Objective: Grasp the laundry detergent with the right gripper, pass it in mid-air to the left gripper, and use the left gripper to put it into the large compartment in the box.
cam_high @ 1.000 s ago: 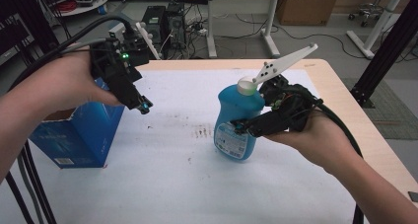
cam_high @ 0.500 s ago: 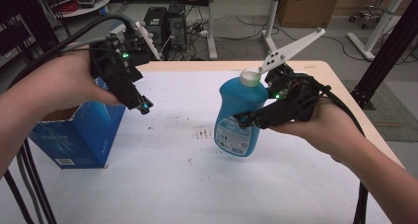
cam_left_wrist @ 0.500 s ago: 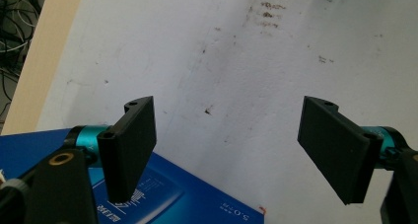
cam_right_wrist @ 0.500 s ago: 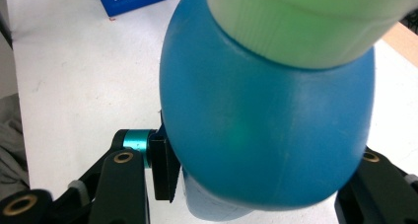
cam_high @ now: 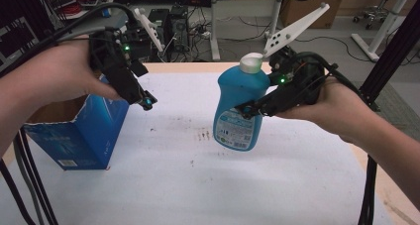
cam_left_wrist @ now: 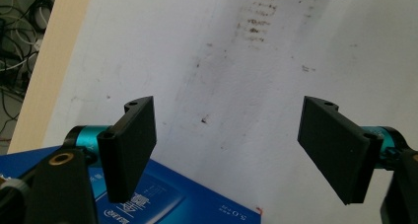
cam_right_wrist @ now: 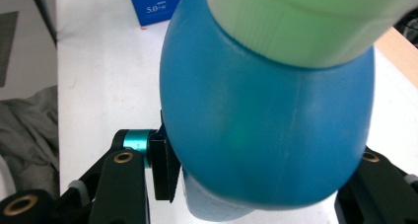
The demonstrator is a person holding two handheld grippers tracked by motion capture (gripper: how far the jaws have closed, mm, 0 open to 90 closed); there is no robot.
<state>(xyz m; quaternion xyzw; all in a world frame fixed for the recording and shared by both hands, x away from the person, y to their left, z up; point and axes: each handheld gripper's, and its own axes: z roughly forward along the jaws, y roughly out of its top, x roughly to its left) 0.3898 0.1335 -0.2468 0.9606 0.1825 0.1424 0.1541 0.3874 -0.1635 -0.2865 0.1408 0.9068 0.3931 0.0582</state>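
Jaws of the right gripper [cam_high: 247, 108] are clamping the blue bottle [cam_high: 238, 111], lifted off the table [cam_high: 198, 185], while the left gripper [cam_high: 146, 102] is hanging wide open above the blue box [cam_high: 79, 131] at the left.

The open-topped blue cardboard box [cam_right_wrist: 156, 4] bears white print reading "5.0" (followed by characters too small to read), at the upper left of the right gripper view.

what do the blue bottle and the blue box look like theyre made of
Blue bottle: likely plastic, smooth and semi-glossy, with a faint moulding seam in the right gripper view, a ribbed pale cap and a printed label.
Blue box: probably printed cardboard; its open top shows a plain brown inside and straight folded edges.
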